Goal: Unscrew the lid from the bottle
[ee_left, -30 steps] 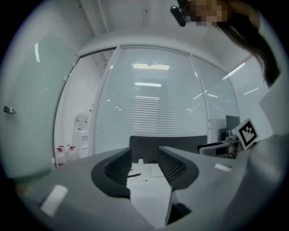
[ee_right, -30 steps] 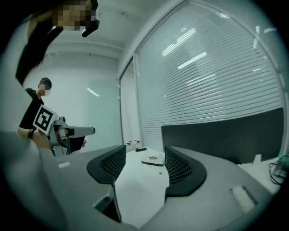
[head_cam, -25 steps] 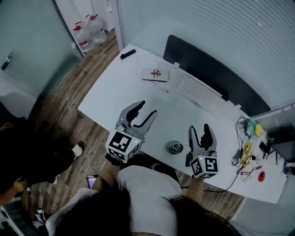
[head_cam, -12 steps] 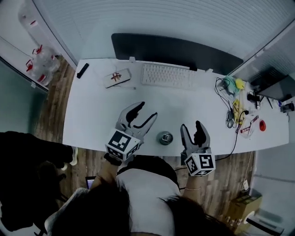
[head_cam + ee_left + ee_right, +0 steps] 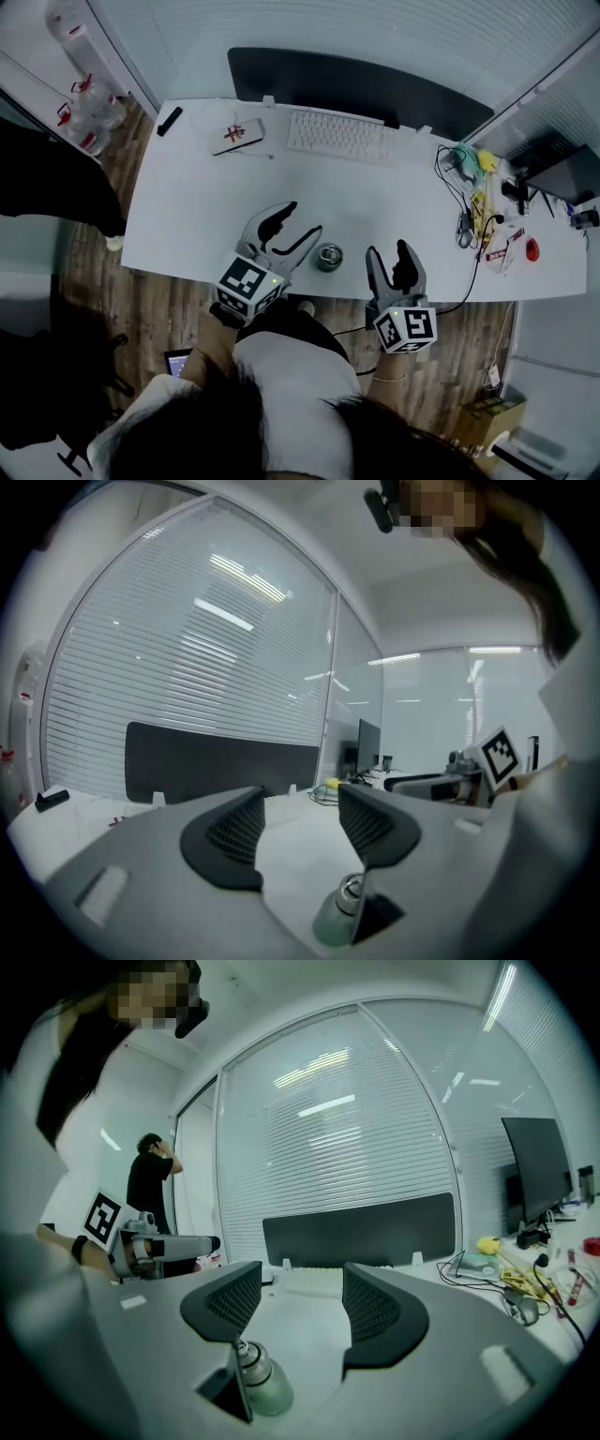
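Bottle (image 5: 329, 256) upright near the table (image 5: 187, 206) edge, lid (image 5: 351, 885) on, untouched.
Left gripper (image 5: 302, 218) fingers opening on air, right gripper (image 5: 388, 251) fingers wide and empty; both flank the bottle, likely so one holds, one twists.

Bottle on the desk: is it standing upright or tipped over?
Upright. The bottle stands on the white desk with its metal cap on top, seen side-on in the right gripper view.
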